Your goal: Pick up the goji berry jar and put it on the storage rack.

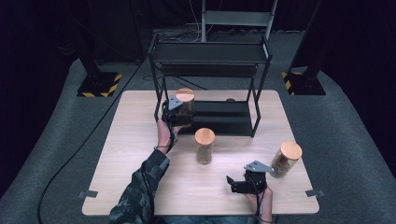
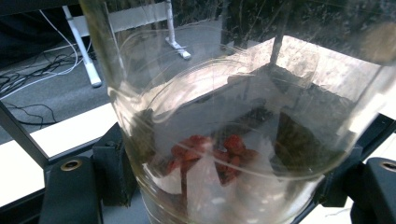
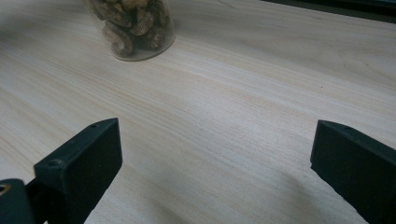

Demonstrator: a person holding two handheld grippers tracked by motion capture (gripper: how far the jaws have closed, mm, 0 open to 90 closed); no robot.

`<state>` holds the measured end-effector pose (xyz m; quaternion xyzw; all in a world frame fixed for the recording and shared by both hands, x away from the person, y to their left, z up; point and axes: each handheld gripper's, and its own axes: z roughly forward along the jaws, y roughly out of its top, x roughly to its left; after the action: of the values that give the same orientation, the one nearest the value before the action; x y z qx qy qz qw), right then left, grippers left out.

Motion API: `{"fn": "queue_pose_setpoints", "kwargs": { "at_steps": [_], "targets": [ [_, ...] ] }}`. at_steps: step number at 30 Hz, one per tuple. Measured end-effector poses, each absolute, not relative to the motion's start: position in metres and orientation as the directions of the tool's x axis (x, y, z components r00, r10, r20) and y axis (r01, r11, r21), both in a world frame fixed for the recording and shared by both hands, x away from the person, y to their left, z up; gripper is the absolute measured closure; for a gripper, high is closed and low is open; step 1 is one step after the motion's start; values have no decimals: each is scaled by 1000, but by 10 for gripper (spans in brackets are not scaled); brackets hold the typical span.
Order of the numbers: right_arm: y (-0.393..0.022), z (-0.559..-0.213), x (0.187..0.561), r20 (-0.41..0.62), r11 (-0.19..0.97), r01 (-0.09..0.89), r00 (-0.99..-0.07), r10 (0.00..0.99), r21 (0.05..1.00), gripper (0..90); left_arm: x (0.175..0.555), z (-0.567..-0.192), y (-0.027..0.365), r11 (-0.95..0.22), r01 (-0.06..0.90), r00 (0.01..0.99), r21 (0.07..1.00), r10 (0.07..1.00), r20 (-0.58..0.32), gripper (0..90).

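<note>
We see our left gripper point(image 1: 180, 109) clamping a clear glass jar point(image 2: 233, 116), round wooden lid, at the black metal rack point(image 1: 210, 56), right gripper point(image 1: 247, 179) with jaws wide, empty, over pale woodgrain tabletop point(image 3: 224, 93)

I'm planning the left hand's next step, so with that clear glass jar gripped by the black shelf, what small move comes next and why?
Probably ease the cork-lidded clear glass jar, clamped in the left gripper, onto the black metal shelf's bottom tier, since it already sits at that edge.

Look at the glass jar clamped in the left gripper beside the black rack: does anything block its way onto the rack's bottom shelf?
Nothing visible does. The jar in the left gripper sits at the bottom shelf, whose surface beside it looks bare.
</note>
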<state>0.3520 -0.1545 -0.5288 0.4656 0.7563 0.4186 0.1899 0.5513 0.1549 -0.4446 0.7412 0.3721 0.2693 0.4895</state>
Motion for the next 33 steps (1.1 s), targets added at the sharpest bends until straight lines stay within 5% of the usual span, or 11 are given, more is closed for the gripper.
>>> {"fn": "queue_pose_setpoints", "kwargs": {
  "at_steps": [33],
  "targets": [
    [-155, -529, 351, 106, 208, 543, -490, 865, 813, 10, 569, -468, 148, -272, 307, 542, 912, 838, 67, 250]
  ]
}}
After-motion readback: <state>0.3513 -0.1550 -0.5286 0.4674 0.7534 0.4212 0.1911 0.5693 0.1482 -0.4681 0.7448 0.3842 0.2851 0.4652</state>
